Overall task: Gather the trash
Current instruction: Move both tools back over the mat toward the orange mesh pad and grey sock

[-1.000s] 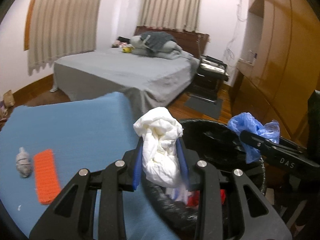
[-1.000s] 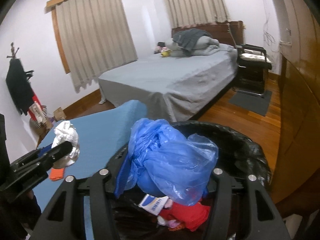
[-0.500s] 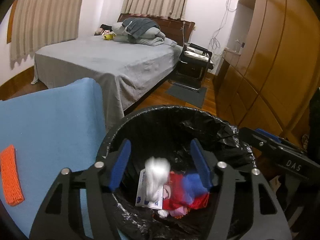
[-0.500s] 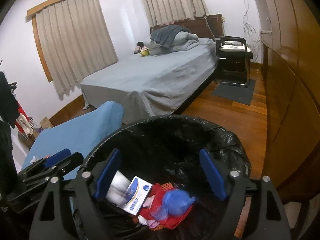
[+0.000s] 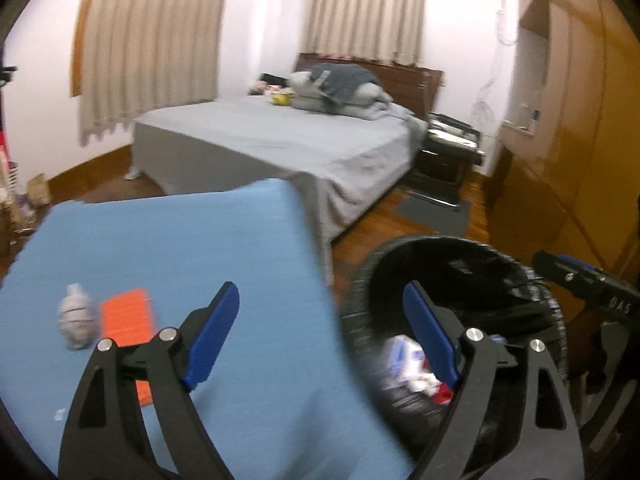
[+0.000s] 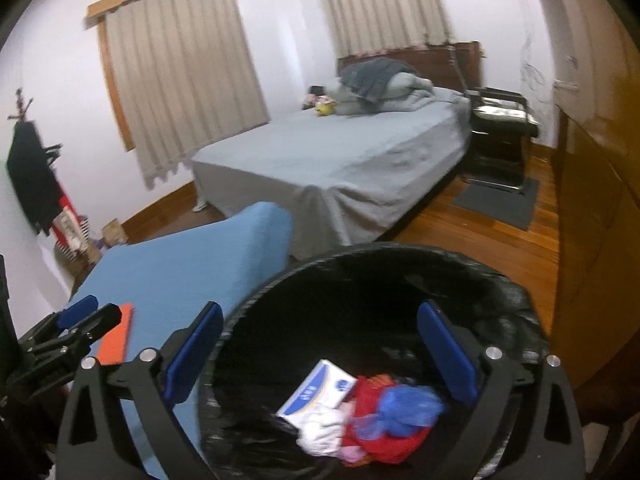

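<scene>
A black-lined trash bin (image 6: 400, 256) stands beside the blue-covered table (image 5: 180, 248). Inside lie a white and blue box (image 6: 320, 394), a white wad (image 6: 320, 432), a blue plastic bag (image 6: 404, 404) and red trash (image 6: 384, 448). My right gripper (image 6: 322, 354) is open and empty over the bin. My left gripper (image 5: 322, 334) is open and empty over the table's right edge, beside the bin (image 5: 472, 256). A grey crumpled wad (image 5: 76, 320) and an orange pad (image 5: 128, 328) lie on the table at the left.
A grey bed (image 5: 280, 140) stands behind the table. Wooden wardrobes (image 5: 580, 120) line the right wall. A dark chair (image 5: 448, 156) and a grey mat (image 5: 436, 210) are by the bed. A coat rack (image 6: 32, 176) stands at the far left.
Both grippers opened and dropped the white wad and the blue bag into the bin. My left gripper has since swung left, back over the table.
</scene>
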